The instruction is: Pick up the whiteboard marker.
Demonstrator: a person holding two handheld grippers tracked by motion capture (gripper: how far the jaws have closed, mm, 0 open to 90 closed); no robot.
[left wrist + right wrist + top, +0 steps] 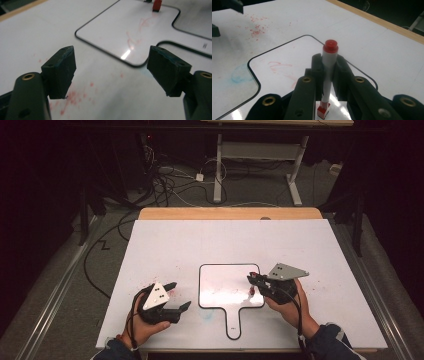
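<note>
A small whiteboard [220,292] with a black rim and a handle lies flat on the white table, with faint red marks [135,35] on it. My right gripper [254,281] is shut on a red-capped white marker [329,67], held upright with its red tip [323,110] at the board's right edge. The same tip [157,5] appears far off in the left gripper view. My left gripper [179,296] hovers left of the board, open, with nothing between its pads [61,72].
Red specks [255,28] stain the white table cover [310,245] left of the board, and a blue smudge [240,73] lies near the handle. A wooden edge [230,213] runs along the far side. Cables [165,185] and a desk frame [260,155] stand on the floor beyond.
</note>
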